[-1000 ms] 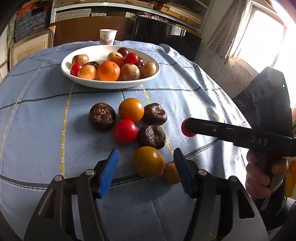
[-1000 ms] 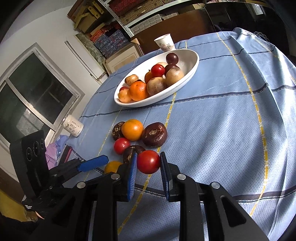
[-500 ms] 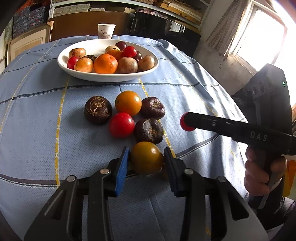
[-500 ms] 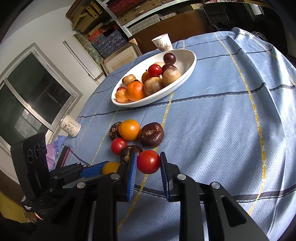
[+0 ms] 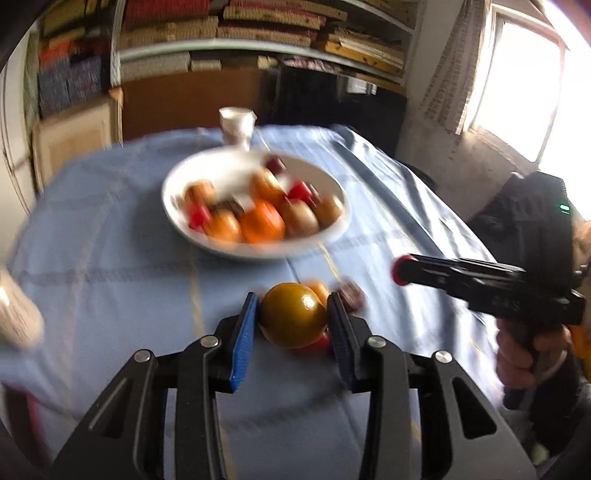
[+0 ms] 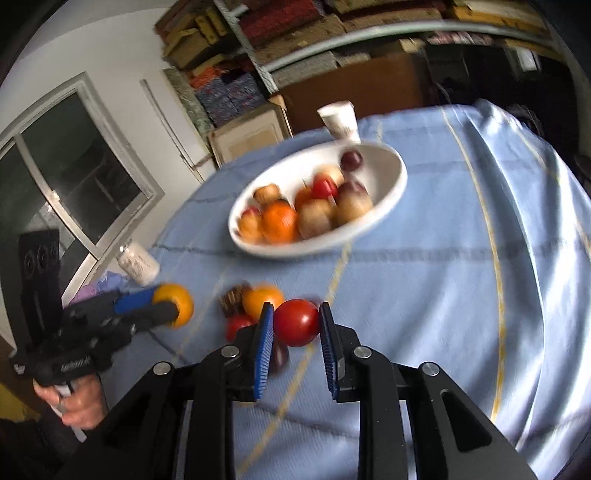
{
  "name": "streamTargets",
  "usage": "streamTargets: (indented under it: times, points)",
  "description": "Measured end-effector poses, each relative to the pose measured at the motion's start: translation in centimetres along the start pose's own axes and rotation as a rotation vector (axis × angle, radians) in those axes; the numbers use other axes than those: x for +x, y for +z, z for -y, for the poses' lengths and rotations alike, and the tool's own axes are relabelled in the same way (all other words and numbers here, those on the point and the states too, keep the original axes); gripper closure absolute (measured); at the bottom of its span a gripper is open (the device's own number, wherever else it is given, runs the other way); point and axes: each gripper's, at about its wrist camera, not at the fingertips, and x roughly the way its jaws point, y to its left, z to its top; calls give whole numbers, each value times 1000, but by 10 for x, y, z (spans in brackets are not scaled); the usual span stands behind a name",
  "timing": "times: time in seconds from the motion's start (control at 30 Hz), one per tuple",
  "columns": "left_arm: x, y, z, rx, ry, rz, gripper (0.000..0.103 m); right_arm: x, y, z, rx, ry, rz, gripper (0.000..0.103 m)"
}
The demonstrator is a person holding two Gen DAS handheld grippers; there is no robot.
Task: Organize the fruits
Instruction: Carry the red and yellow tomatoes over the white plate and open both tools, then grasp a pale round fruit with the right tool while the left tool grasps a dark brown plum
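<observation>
Probably a home storeroom: crowded shelves (image 5: 258,22) of boxes, a window (image 6: 74,177), a cloth-covered table (image 6: 443,295).

Left gripper (image 5: 291,317): both blue pads (image 5: 242,343) pressed onto the sides of a yellow-orange fruit (image 5: 291,315), held clear of the cloth, fingers pointing forward and slightly down. Also seen in right wrist view at far left, level, gripped from below by a bare hand (image 6: 75,400) on the black handle. Right gripper (image 6: 296,325): pads (image 6: 263,350) closed against a red fruit (image 6: 296,322), raised. In left wrist view it reaches in from the right edge, roughly horizontal, right hand (image 5: 528,354) wrapped around the pistol grip. Frames motion-blurred.
</observation>
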Motion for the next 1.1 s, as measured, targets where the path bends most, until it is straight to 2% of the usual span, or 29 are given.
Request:
streamTargets:
  times: [0.2, 0.33, 0.37, 0.4, 0.43, 0.47, 0.5, 0.53, 0.6, 0.67, 0.73, 0.8, 0.93, 1.03, 1.1]
  points:
    - [44, 69, -33, -66, 34, 23, 66, 39, 53, -11, -50, -29, 78, 78]
    - [83, 102, -50, -95, 60, 1, 66, 69, 80, -12, -61, -36, 82, 76]
    - [90, 109, -53, -97, 78, 1, 65, 74, 87, -13, -66, -39, 86, 75]
    - [94, 113, -56, -104, 100, 1, 62, 77, 92, -14, -68, -39, 94, 66]
    - [96, 116, -58, -113, 129, 1, 44, 79, 98, -15, -69, -30, 102, 59]
    - [93, 119, -63, -131, 162, 22, 25, 78, 100, -16, -68, -27, 108, 48]
    - [83, 118, -65, -146, 183, 62, 20, 74, 103, -17, -58, -24, 120, 42]
    - [78, 118, -66, -149, 188, 82, 16, 70, 104, -17, -49, -18, 132, 41]
    - [60, 114, -67, -141, 173, 98, 15, 58, 102, -17, -43, 2, 152, 34]
    - [43, 105, -65, -152, 156, 99, 9, 46, 94, -17, -42, -2, 164, 33]
    - [26, 90, -62, -164, 148, 111, 8, 37, 84, -15, -29, 1, 168, 29]
    - [11, 67, -56, -177, 172, 104, 8, 30, 68, -10, 1, -5, 166, 27]
    - [-9, 13, -44, -201, 171, 110, 5, 23, 33, 4, 86, -4, 163, 27]
    - [-10, -20, -42, -227, 186, 103, 5, 24, 10, 13, 150, 2, 129, 27]
    - [-7, -36, -44, -255, 185, 73, 5, 25, -4, 10, 131, 10, 80, 27]
